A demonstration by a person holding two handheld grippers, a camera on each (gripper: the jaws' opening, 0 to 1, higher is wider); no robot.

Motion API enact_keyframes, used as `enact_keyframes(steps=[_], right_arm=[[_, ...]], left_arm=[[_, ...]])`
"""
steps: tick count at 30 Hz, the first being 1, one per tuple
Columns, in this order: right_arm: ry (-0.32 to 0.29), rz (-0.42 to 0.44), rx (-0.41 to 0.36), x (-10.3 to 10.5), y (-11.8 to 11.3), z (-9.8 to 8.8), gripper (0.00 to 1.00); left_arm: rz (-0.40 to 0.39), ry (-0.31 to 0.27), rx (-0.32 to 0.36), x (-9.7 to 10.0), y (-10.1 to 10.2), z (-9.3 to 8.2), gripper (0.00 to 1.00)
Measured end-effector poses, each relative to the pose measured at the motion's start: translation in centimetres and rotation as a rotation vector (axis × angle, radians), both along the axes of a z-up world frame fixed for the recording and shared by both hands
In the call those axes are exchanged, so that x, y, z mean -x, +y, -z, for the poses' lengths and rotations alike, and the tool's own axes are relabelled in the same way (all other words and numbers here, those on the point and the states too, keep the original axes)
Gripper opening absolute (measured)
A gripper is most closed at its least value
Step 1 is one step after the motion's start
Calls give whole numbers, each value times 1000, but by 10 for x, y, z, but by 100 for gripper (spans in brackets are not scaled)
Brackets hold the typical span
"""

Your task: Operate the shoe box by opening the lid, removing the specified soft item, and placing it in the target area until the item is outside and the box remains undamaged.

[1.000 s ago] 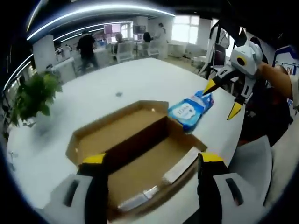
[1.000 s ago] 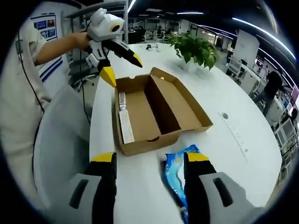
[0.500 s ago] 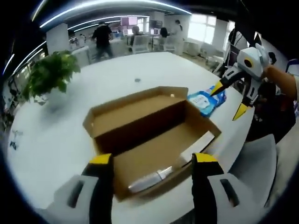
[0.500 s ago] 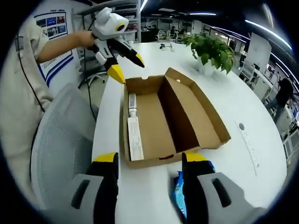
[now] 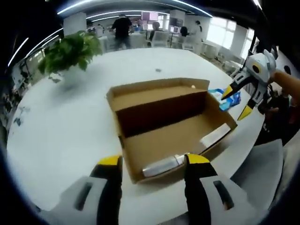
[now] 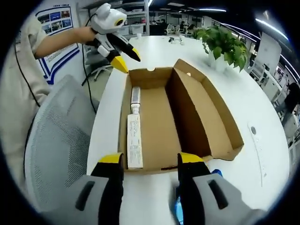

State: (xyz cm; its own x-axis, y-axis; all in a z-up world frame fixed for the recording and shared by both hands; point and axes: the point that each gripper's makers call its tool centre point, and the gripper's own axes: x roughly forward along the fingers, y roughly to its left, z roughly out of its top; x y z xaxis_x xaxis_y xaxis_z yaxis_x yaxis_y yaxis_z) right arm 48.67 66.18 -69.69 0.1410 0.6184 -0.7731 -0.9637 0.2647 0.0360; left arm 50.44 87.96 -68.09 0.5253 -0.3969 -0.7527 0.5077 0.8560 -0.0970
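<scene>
The brown shoe box (image 5: 159, 112) lies open on the white table, its lid folded flat beside the tray. A tube and a white carton (image 5: 163, 165) rest along one inner wall (image 6: 134, 126). The blue soft pack (image 5: 230, 97) lies on the table outside the box, past its far end, partly hidden by the box wall. My left gripper (image 5: 153, 161) hovers open over the tube end of the box (image 6: 159, 126) and appears again (image 6: 127, 60) at the far end. My right gripper (image 6: 151, 159) is open at the opposite end, just above the blue pack (image 6: 177, 208), and appears again (image 5: 237, 102) beside it.
A potted plant (image 5: 70, 49) stands on the table beyond the box, seen also (image 6: 225, 44). A grey mesh chair (image 6: 56, 140) sits at the table's edge beside the person's arm (image 6: 56, 44). People stand at desks far behind (image 5: 124, 30).
Both views have shifted: the right gripper has come closer to the box end, so the blue pack now sits under its jaws. The box and pack have not moved.
</scene>
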Motion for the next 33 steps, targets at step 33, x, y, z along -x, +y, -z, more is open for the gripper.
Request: enact_keyframes(steps=[33], right_arm=[[173,-91,22,5,28,46,37]], left_arm=[[-160,98,40,-1,27,39,12]])
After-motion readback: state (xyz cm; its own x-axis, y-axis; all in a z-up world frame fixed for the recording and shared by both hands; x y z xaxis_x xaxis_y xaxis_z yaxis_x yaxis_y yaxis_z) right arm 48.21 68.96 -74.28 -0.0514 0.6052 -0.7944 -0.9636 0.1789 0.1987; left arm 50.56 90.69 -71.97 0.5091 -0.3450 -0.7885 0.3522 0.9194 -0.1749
